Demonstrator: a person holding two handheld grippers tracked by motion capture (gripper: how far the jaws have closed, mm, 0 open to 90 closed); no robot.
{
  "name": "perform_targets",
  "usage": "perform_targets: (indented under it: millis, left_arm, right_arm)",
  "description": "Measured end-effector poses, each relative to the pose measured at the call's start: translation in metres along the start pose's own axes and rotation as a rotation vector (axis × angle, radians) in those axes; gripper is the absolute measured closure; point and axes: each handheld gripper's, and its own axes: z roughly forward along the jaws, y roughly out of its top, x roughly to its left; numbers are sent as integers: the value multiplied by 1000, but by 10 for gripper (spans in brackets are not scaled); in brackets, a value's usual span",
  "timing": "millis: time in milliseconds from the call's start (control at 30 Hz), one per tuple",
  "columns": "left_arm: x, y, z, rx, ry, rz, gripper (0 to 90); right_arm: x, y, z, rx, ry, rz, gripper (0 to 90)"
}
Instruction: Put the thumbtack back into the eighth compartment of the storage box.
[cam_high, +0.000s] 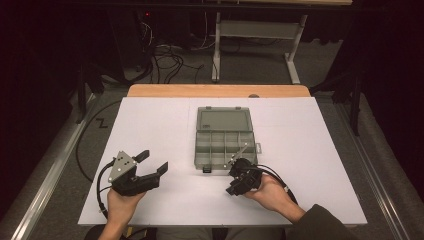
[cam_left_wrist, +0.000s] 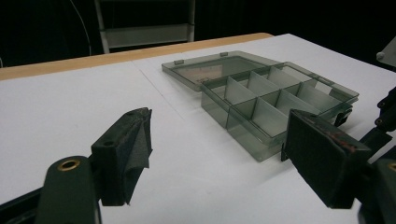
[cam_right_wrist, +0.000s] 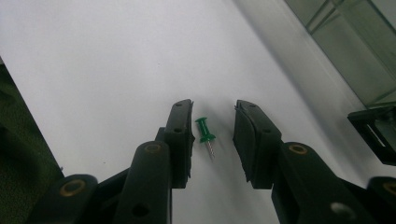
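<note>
The left gripper hovers with jaws apart and empty. The right gripper straddles a green pushpin lying on the white table, not yet pinching. Tiny, light, slippery, sharp-tipped: best gripped by its plastic head.

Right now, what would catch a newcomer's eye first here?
A green pushpin lies on the white table between the open jaws of the right gripper, untouched. Beyond it, mid-table, sits a clear divided box with its lid laid flat open.
</note>
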Motion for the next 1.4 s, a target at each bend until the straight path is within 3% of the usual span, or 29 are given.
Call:
perform_targets:
  millis: [667,933,1400]
  left_arm:
    - [0,0,0,-4,6,1,238]
    - [0,0,-1,-13,13,-3,237]
    - [0,0,-1,-13,11,-3,238]
  right_arm:
    - [1,0,1,14,-32,-27,829]
    - [2,0,1,14,-45,-48,839]
    - [2,-1,0,10,-44,-45,846]
